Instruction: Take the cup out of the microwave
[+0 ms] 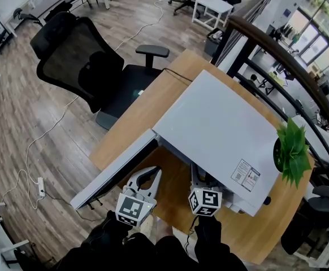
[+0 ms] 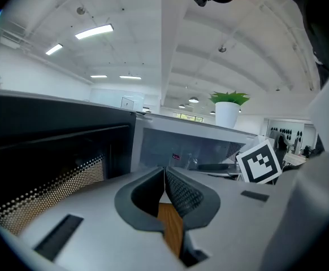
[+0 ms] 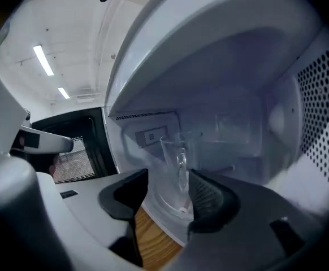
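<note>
My right tool [image 3: 168, 179] is at the mouth of the open microwave [image 1: 221, 129], jaws spread wide and gripping nothing; dead ahead at 12 o'clock stands the clear glass cup [image 3: 176, 160] on the glass turntable [image 3: 163, 206], its handle [image 3: 183, 168] turned towards me. My left tool [image 2: 164, 174] has its jaws together and empty, low by the door [image 1: 113, 174], which hangs open towards 8 o'clock. I judge the cup rigid, fairly light, slick and breakable, so a hard squeeze on the wall risks a slip. I'd clamp across the handle or upper rim, then draw it straight back to the counter [image 1: 249, 236]
</note>
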Demonstrator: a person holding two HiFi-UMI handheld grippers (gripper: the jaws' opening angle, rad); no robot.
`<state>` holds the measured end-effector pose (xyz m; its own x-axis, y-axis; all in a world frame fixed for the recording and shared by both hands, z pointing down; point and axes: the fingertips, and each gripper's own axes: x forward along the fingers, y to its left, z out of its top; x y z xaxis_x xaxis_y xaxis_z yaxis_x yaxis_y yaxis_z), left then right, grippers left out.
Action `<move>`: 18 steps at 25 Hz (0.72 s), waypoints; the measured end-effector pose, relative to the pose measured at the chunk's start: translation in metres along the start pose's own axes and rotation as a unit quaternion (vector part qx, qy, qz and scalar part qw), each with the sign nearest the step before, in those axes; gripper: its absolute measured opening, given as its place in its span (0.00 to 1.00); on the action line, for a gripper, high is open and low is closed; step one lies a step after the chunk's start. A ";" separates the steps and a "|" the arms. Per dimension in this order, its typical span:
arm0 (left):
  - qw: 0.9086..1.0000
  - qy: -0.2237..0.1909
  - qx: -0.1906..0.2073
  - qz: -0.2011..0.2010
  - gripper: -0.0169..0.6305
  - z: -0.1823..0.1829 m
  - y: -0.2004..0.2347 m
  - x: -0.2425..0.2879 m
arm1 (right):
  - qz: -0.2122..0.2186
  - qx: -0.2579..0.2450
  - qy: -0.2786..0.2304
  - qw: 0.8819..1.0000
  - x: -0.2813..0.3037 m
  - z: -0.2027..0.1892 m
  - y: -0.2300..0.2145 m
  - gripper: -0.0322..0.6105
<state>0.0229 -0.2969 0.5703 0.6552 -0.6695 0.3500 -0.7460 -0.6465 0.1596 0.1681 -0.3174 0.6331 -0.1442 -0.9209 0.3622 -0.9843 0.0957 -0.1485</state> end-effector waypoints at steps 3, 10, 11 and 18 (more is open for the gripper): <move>1.000 0.004 -0.002 0.006 0.07 -0.002 0.005 0.002 | 0.003 -0.003 0.004 1.000 0.007 0.000 0.000 0.40; 1.000 0.000 -0.014 0.012 0.07 -0.003 0.014 0.001 | 0.017 -0.010 0.012 1.000 0.020 -0.001 0.010 0.37; 1.000 0.000 -0.015 0.013 0.07 -0.002 0.016 0.001 | 0.018 -0.011 0.014 1.000 0.023 -0.001 0.012 0.37; 1.000 0.004 -0.016 0.022 0.07 -0.005 0.023 0.000 | 0.021 -0.016 0.025 0.999 0.040 -0.003 0.019 0.34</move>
<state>0.0053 -0.3102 0.5788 0.6203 -0.6948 0.3640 -0.7781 -0.6036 0.1739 0.1437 -0.3511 0.6474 -0.1902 -0.8962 0.4009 -0.9798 0.1476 -0.1349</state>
